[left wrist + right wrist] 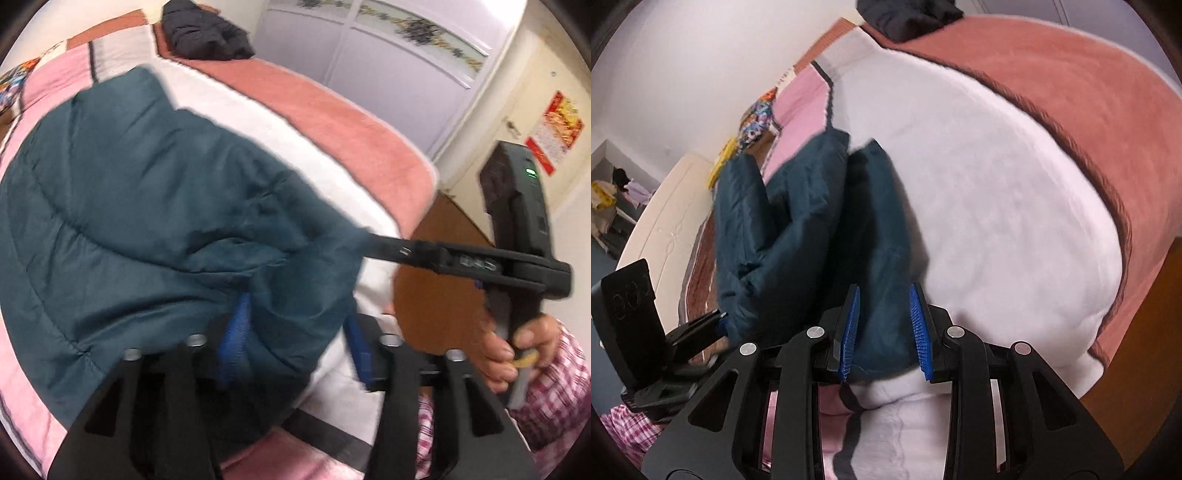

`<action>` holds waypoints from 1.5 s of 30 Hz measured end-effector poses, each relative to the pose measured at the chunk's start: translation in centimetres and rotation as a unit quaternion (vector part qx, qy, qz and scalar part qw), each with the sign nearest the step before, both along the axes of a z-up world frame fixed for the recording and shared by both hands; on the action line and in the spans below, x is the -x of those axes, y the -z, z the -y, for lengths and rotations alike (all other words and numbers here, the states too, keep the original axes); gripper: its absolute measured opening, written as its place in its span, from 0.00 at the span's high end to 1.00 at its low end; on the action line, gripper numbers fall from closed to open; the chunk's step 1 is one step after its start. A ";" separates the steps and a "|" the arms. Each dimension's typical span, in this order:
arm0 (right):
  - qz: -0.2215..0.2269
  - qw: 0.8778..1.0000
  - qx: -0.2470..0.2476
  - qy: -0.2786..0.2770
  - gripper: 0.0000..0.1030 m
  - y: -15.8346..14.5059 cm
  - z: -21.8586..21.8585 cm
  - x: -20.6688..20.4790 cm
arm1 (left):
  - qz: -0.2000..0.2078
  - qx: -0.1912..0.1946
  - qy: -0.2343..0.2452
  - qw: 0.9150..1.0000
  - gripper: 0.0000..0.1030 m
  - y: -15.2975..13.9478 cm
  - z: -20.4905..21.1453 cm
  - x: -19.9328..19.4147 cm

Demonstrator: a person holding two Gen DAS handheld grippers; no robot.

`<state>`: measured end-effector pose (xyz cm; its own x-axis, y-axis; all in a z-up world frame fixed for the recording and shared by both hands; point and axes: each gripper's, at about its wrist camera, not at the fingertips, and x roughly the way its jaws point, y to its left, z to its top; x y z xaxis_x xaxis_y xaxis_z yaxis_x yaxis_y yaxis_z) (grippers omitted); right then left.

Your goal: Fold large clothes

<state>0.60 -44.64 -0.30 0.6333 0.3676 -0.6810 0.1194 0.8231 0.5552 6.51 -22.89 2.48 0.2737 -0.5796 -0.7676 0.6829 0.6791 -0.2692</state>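
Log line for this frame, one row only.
stage: mid-fold | left gripper: around teal padded jacket | right gripper: around jacket edge | surface: pink-and-white blanket

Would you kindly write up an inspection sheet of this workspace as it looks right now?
Surface: bed under a blanket of white, pink and salmon panels.
Job's things: teal padded jacket, bunched and partly lifted at the near edge.
Clutter: dark garment heaped at the bed's far end; colourful item beside the pink panel.
Grippers: left gripper has jacket fabric between its jaws; right gripper likewise, and seen from the left wrist its tips pinch the jacket's edge.
Cables: nothing seen.
Surroundings: wardrobe doors, door with a red poster, wooden floor.
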 end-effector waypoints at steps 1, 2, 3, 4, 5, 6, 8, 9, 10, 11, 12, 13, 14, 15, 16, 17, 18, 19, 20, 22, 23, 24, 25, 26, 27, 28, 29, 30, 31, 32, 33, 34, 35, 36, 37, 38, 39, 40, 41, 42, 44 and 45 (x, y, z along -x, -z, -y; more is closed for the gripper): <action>0.006 1.000 0.004 -0.001 0.71 -0.7 0.1 -0.8 | 0.002 0.010 0.007 1.000 0.42 -0.7 -0.1 0.3; 0.015 1.000 0.010 -0.004 0.71 -1.5 0.0 -0.7 | 0.006 0.015 0.013 1.000 0.42 -1.3 0.1 0.7; 0.022 1.000 0.017 -0.006 0.71 -2.3 -0.1 -0.7 | 0.009 0.019 0.018 1.000 0.42 -1.8 0.2 0.9; 0.028 0.999 0.022 -0.007 0.71 -2.6 -0.1 -0.9 | 0.012 0.026 0.021 0.999 0.42 -2.5 -0.1 1.2; 0.036 0.999 0.027 -0.009 0.71 -3.2 -0.3 -0.8 | 0.015 0.037 0.021 0.999 0.42 -3.1 -0.5 1.6; 0.045 0.998 0.029 -0.015 0.71 -4.0 -0.5 -0.7 | 0.021 0.057 0.017 0.998 0.42 -4.2 -1.4 1.7; 0.055 0.997 0.039 -0.026 0.71 -4.9 -1.2 -0.7 | 0.031 0.080 0.001 0.996 0.42 -5.5 -3.1 1.6; 0.057 0.997 0.041 -0.033 0.71 -5.2 -1.7 -0.8 | 0.038 0.093 -0.019 0.995 0.42 -6.4 -4.4 1.0; 0.060 0.996 0.038 -0.047 0.71 -5.6 -2.3 -0.9 | 0.042 0.105 -0.043 0.993 0.42 -7.2 -5.8 0.2; 0.061 0.996 0.034 -0.059 0.71 -5.7 -3.0 -1.6 | 0.047 0.114 -0.066 0.990 0.42 -7.8 -7.2 -0.5; 0.063 0.995 0.030 -0.076 0.71 -6.1 -3.9 -1.7 | 0.054 0.116 -0.088 0.988 0.42 -8.1 -8.1 -1.2; 0.064 0.994 0.028 -0.087 0.71 -6.1 -4.6 -2.1 | 0.064 0.111 -0.117 0.985 0.42 -8.4 -9.2 -2.1; 0.065 0.992 0.024 -0.106 0.71 -6.4 -5.6 -2.3 | 0.067 0.108 -0.137 0.982 0.42 -8.5 -9.9 -2.9; 0.065 0.989 0.017 -0.129 0.71 -6.5 -6.7 -2.7 | 0.065 0.106 -0.162 0.979 0.42 -8.3 -10.9 -4.2; 0.063 0.986 0.016 -0.153 0.71 -6.5 -8.0 -3.1 | 0.061 0.101 -0.184 0.976 0.42 -8.1 -11.6 -5.5; 0.061 0.984 0.021 -0.168 0.71 -6.4 -8.9 -3.3 | 0.059 0.091 -0.206 0.972 0.42 -7.8 -12.6 -6.6; 0.055 0.981 0.028 -0.183 0.71 -6.1 -9.9 -3.6 | 0.054 0.082 -0.229 0.969 0.42 -7.3 -13.1 -7.9; 0.048 0.979 0.034 -0.196 0.71 -5.7 -10.8 -4.1 | 0.049 0.073 -0.244 0.966 0.43 -6.6 -13.6 -9.1; 0.042 0.977 0.041 -0.204 0.71 -5.3 -11.3 -4.6 | 0.046 0.057 -0.262 0.962 0.43 -6.0 -14.0 -10.3; 0.012 0.978 0.080 -0.193 0.71 -3.8 -11.8 -5.5 | 0.037 0.042 -0.274 0.960 0.43 -5.4 -14.6 -12.1; -0.005 0.979 0.088 -0.186 0.71 -2.9 -11.6 -6.1 | 0.034 0.036 -0.279 0.959 0.43 -5.1 -14.8 -12.7; -0.027 0.980 0.086 -0.178 0.73 -1.6 -11.0 -6.6 | 0.023 0.026 -0.285 0.958 0.43 -4.4 -14.6 -13.5; -0.050 0.981 0.084 -0.169 0.77 -0.2 -10.5 -6.9 | 0.011 0.024 -0.285 0.958 0.43 -4.0 -14.8 -14.0; -0.068 0.981 0.084 -0.161 0.82 0.9 -10.1 -7.2 | -0.004 0.023 -0.286 0.958 0.43 -3.4 -15.0 -14.7; -0.092 0.981 0.087 -0.150 0.82 2.4 -9.5 -7.4 | -0.024 0.021 -0.287 0.957 0.43 -2.5 -14.6 -15.2; -0.105 0.981 0.082 -0.142 0.83 3.6 -9.0 -7.6 | -0.033 0.023 -0.285 0.958 0.43 -2.0 -14.4 -15.3; -0.111 0.982 0.068 -0.137 0.83 4.5 -8.5 -7.7 | -0.039 0.024 -0.282 0.958 0.42 -1.7 -14.1 -15.5; -0.121 0.983 0.052 -0.130 0.83 5.3 -8.0 -7.9 | -0.043 0.022 -0.279 0.959 0.42 -1.4 -13.7 -15.8; -0.126 0.983 0.046 -0.124 0.83 5.7 -7.7 -8.0 | -0.044 0.019 -0.276 0.960 0.42 -1.2 -13.2 -15.9; -0.129 0.983 0.045 -0.123 0.83 5.9 -7.6 -8.1 | -0.043 0.012 -0.274 0.961 0.41 -0.8 -12.7 -16.1; -0.131 0.983 0.047 -0.123 0.83 6.1 -7.5 -8.2 | -0.042 0.000 -0.272 0.961 0.41 -0.5 -12.0 -16.2; -0.133 0.982 0.051 -0.125 0.84 6.4 -7.5 -8.4 | -0.042 -0.009 -0.268 0.963 0.40 -0.1 -11.5 -16.3; -0.134 0.982 0.052 -0.126 0.84 6.6 -7.5 -8.6 | -0.041 -0.014 -0.265 0.963 0.39 0.2 -11.2 -16.5; -0.135 0.982 0.049 -0.126 0.84 6.9 -7.2 -8.7 | -0.044 -0.018 -0.262 0.964 0.39 0.6 -10.9 -16.8; -0.137 0.982 0.042 -0.124 0.84 7.2 -6.9 -8.9 | -0.047 -0.018 -0.261 0.964 0.38 1.0 -10.9 -17.2; -0.138 0.982 0.037 -0.124 0.84 7.0 -6.8 -8.3 | -0.051 -0.017 -0.261 0.964 0.37 1.3 -10.9 -17.4; -0.138 0.982 0.033 -0.123 0.85 7.2 -6.5 -8.3 | -0.053 -0.016 -0.261 0.964 0.36 1.6 -10.8 -17.7; -0.138 0.982 0.032 -0.123 0.85 7.2 -6.4 -8.3 | -0.054 -0.016 -0.261 0.964 0.36 1.8 -10.8 -17.8; -0.138 0.982 0.031 -0.123 0.85 7.4 -6.1 -8.3 | -0.055 -0.016 -0.261 0.963 0.35 2.1 -10.7 -18.0; -0.138 0.982 0.030 -0.123 0.85 7.4 -5.8 -8.4 | -0.055 -0.017 -0.261 0.964 0.35 2.3 -10.6 -18.0; -0.140 0.982 0.028 -0.122 0.85 7.5 -5.5 -8.5 | -0.052 -0.021 -0.259 0.964 0.34 2.5 -10.5 -18.0; -0.141 0.982 0.026 -0.121 0.85 7.5 -5.2 -8.5 | -0.052 -0.021 -0.259 0.964 0.34 2.5 -10.6 -18.0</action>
<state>9.12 -39.45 -7.85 0.3146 0.4439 -0.8390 0.0595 0.8729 0.4842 24.55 -12.33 0.01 0.4390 -0.3536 -0.8260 0.2202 0.9336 -0.2826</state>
